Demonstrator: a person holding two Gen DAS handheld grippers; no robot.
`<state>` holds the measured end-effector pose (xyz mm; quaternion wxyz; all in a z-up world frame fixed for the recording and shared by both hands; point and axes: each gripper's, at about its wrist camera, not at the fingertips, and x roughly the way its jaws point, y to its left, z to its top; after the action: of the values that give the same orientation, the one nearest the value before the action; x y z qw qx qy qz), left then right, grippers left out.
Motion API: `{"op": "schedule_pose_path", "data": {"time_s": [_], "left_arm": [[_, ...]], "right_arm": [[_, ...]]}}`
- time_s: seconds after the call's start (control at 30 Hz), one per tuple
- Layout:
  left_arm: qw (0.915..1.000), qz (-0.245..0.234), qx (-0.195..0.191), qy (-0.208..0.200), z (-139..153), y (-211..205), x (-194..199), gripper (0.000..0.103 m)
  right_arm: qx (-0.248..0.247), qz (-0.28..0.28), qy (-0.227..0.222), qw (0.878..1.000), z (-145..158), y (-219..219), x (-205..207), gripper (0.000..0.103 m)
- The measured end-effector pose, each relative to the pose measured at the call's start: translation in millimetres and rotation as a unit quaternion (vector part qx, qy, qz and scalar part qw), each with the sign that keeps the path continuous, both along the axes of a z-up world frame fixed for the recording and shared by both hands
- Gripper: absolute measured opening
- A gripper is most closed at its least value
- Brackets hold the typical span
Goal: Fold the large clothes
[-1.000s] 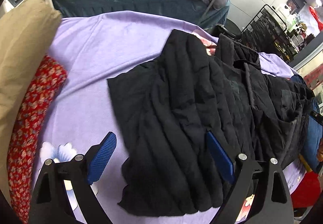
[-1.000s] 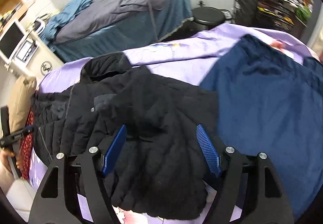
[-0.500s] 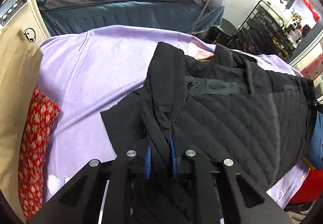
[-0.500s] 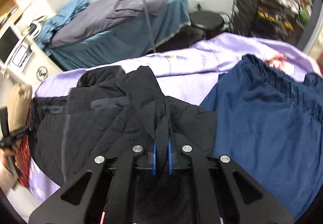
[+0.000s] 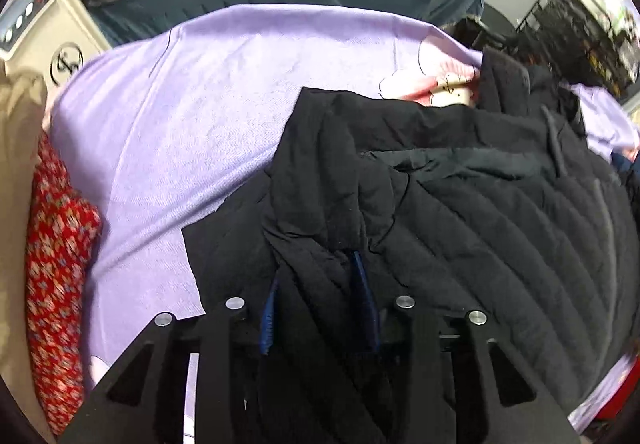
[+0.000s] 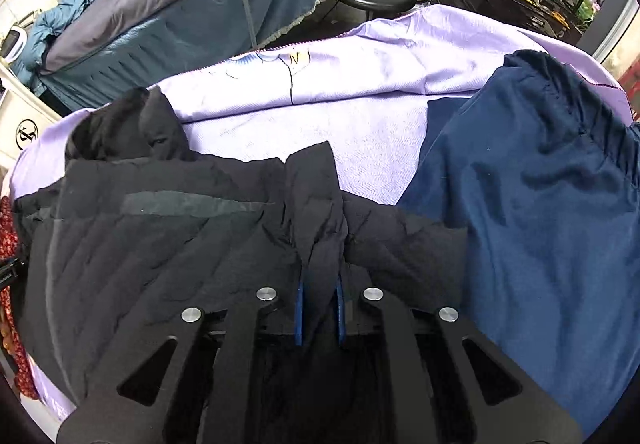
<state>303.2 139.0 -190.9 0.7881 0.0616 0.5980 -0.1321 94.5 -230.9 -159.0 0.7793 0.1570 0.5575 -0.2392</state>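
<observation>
Two grippers hold one black quilted jacket (image 5: pixel 460 212) that lies on a lilac bedsheet (image 5: pixel 192 132). Left gripper (image 5: pixel 316 300) has a bunched fold between its blue pads, its jaws opening; right gripper (image 6: pixel 319 314), jaws also opening, still pinches another fold. Beside it lies a navy garment (image 6: pixel 540 224).

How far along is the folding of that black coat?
Early on. Done: the black jacket lies spread on the purple sheet. In hand: the left gripper, jaws opening, and right gripper each have bunched jacket fabric between them. Left: every fold; the blue garment lies untouched.
</observation>
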Motion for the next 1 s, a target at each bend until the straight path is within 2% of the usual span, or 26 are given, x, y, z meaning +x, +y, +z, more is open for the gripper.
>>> {"op": "schedule_pose_path", "data": {"time_s": [0.03,0.13,0.2,0.23,0.27,0.37,0.47,0.67,0.77,1.0], "left_arm": [[0.9999,-0.006,0.012,-0.007,0.7,-3.4,-1.6,0.038],[0.9986,-0.008,0.044,-0.028,3.4,-6.8,-5.6,0.055],[0.9980,-0.002,0.052,-0.036,6.5,-2.8,-8.2,0.066],[0.9973,0.005,0.061,-0.041,8.2,0.0,-8.8,0.078],[0.9970,0.011,0.064,-0.043,9.9,3.4,-9.4,0.082],[0.9982,0.020,0.045,-0.035,16.2,15.8,-12.2,0.082],[0.9982,0.016,0.043,-0.037,24.3,23.1,-17.8,0.083],[0.9970,-0.017,0.055,-0.051,38.8,16.9,-30.2,0.083],[0.9962,-0.029,0.060,-0.057,43.6,12.2,-38.9,0.084],[0.9968,-0.030,0.046,-0.058,53.7,15.8,-64.1,0.087]], "right_arm": [[-0.002,0.000,0.000,1.000,-1.1,0.5,0.2,0.013],[-0.011,0.005,0.000,1.000,-1.1,4.3,2.2,0.020],[-0.010,0.008,-0.007,1.000,1.6,9.1,1.7,0.032],[-0.008,0.012,-0.008,1.000,2.7,11.4,2.0,0.036],[-0.008,0.015,-0.009,1.000,3.6,13.4,2.5,0.041],[-0.028,0.026,-0.015,0.999,13.2,22.6,2.8,0.048],[-0.044,0.025,-0.031,0.998,26.1,28.0,-1.2,0.061],[-0.054,0.019,-0.050,0.997,49.6,28.9,-18.9,0.061],[-0.045,0.007,-0.059,0.997,57.5,27.6,-35.7,0.073],[-0.007,-0.017,-0.082,0.997,68.9,31.3,-90.5,0.073]]}}
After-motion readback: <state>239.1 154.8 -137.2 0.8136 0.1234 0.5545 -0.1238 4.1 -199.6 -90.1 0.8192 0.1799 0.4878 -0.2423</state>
